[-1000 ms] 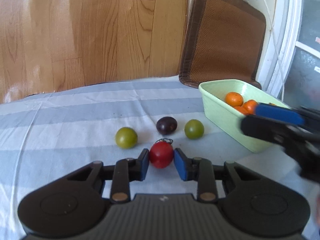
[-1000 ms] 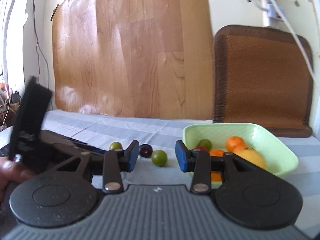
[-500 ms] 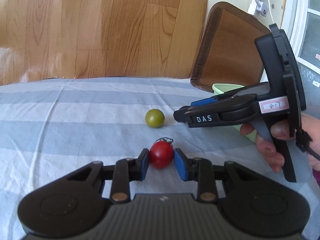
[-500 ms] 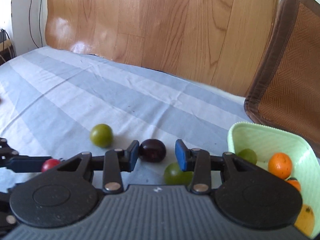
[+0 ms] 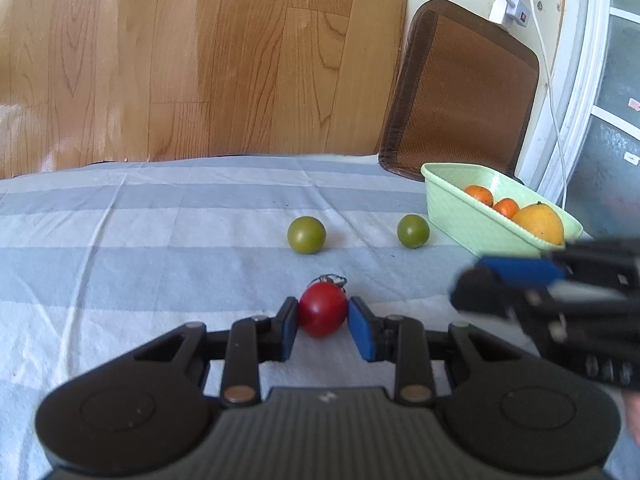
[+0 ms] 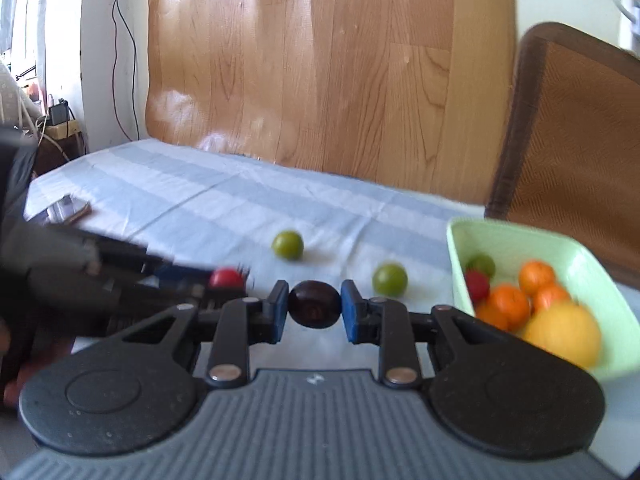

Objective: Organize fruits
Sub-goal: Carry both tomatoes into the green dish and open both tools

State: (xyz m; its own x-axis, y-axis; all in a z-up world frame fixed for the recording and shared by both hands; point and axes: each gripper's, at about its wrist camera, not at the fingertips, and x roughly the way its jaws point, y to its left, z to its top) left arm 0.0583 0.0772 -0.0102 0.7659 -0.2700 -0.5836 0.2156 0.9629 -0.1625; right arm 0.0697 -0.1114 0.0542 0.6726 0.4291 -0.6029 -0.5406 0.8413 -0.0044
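My left gripper point(image 5: 323, 318) is shut on a red tomato point(image 5: 322, 309) with a dry stem, held low over the striped cloth. My right gripper point(image 6: 314, 309) is shut on a dark purple plum point(image 6: 315, 309) and holds it above the cloth, left of the green basket point(image 6: 456, 256). The right gripper also shows blurred at the right of the left wrist view point(image 5: 520, 284). Two green fruits point(image 5: 306, 235) point(image 5: 413, 231) lie on the cloth ahead. The green basket point(image 5: 452, 216) holds oranges point(image 6: 508, 306), a yellow-orange citrus point(image 6: 562, 332), a green fruit and a red one.
A brown woven chair back point(image 5: 460, 92) stands behind the basket. A wood-pattern panel point(image 5: 200, 60) covers the wall behind the table. A small dark object point(image 6: 70, 209) lies at the cloth's far left edge. White cables point(image 5: 548, 60) hang at the right.
My right gripper closed on the dark plum and lifted it off the cloth, then drew back to the right. My left gripper kept hold of the red tomato.
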